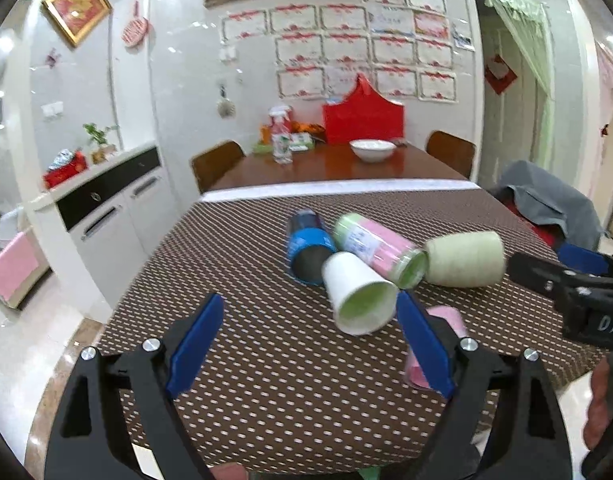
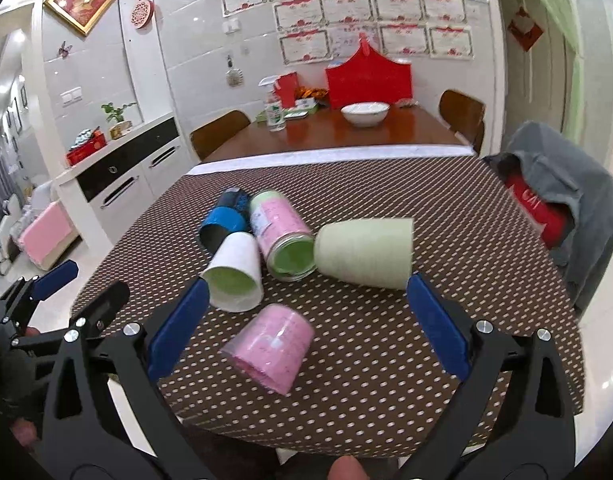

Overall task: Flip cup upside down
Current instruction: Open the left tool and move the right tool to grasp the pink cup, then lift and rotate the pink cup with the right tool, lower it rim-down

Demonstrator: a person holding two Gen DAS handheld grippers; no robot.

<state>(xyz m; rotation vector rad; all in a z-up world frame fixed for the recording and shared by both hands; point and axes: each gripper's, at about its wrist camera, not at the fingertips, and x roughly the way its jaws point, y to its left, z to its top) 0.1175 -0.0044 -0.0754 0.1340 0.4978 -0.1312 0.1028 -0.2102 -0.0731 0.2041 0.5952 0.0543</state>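
Five cups lie on their sides on the dotted brown tabletop (image 2: 386,380). The pink cup (image 2: 268,348) is nearest, just ahead of the right tool (image 2: 302,320) and between its spread blue pads (image 2: 178,326), touching neither; from the left wrist view only a sliver of it (image 1: 446,314) shows behind that tool's right pad. The white cup (image 1: 358,294) lies just ahead of the left tool (image 1: 306,338), toward its right pad, its green-lined mouth facing the tool. Both tools stand wide open and hold nothing. Beyond the white cup, and touching it, lie a blue cup (image 1: 308,250) and a pink-and-green cup (image 1: 380,252), packed close together. The pale green cup (image 2: 364,252) lies ahead of the right tool's right pad, its end against the pink-and-green one. The right tool (image 1: 554,272) reaches in at the left view's right edge, near the pale green cup. Farther off, past the cloth, a white bowl (image 2: 364,113) sits on bare wood.
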